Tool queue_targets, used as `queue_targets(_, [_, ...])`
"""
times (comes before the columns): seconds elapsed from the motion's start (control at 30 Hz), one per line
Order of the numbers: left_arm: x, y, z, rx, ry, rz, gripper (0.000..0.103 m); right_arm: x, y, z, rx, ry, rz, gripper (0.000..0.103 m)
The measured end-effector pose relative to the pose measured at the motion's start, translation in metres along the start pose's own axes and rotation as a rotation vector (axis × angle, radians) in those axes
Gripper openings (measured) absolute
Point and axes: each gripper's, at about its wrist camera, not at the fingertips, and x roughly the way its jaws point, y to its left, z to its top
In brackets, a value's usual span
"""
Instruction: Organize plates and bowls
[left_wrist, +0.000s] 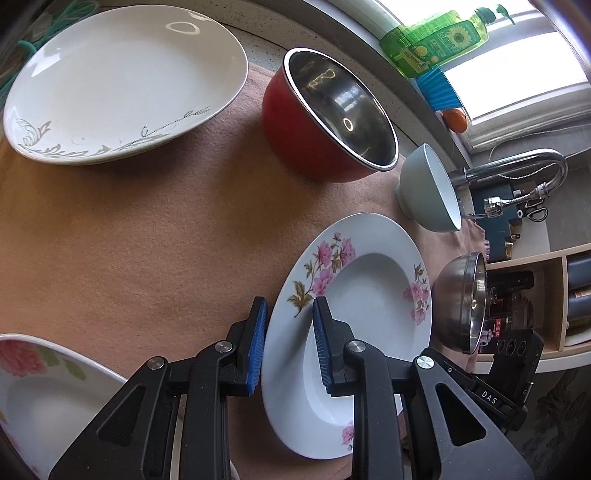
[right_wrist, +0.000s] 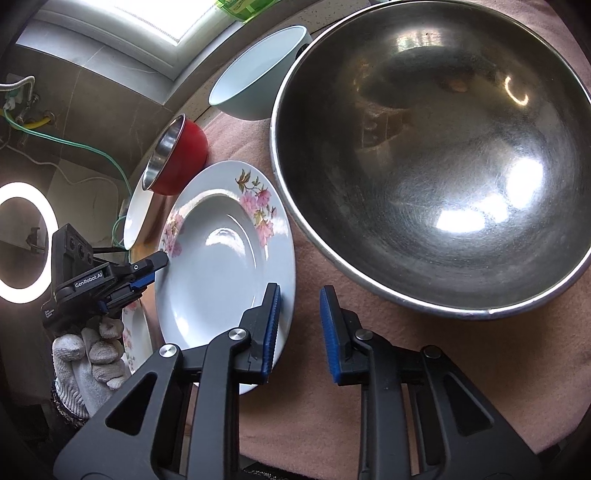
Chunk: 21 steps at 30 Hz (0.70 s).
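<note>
A white plate with pink flowers (left_wrist: 369, 317) (right_wrist: 221, 258) lies on the brown cloth (left_wrist: 147, 240). My left gripper (left_wrist: 290, 302) is shut on its rim, one blue pad on the upper face and the other against the outer edge. From the right wrist view, the left gripper (right_wrist: 153, 269) bites the plate's far rim, held by a gloved hand (right_wrist: 88, 365). My right gripper (right_wrist: 301, 290) straddles the near rim, one pad over the plate and the other above the cloth. A strip of cloth shows between the rim and that pad, so the jaws stand open.
A large steel bowl (right_wrist: 424, 166) (left_wrist: 461, 302) stands right beside the plate. A red bowl (left_wrist: 325, 118), a grey bowl (left_wrist: 428, 188) and a big leaf-patterned white plate (left_wrist: 122, 81) stand further back. Another flowered dish (left_wrist: 48, 398) lies close by. Beyond are a faucet (left_wrist: 517, 162) and a soap bottle (left_wrist: 436, 40).
</note>
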Motion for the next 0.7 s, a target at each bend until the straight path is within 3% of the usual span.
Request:
queue_targets(0.33, [0.0,-0.013,-0.002,0.07,-0.006,0.053,0.023,0.009,0.008,0.0,-0.037,0.027,0.011,0.015])
queue_targets(0.7, [-0.002,-0.019,-0.011,0.094,-0.021,0.098,0.024,0.011,0.016,0.004,-0.082,0.02,-0.025,0.016])
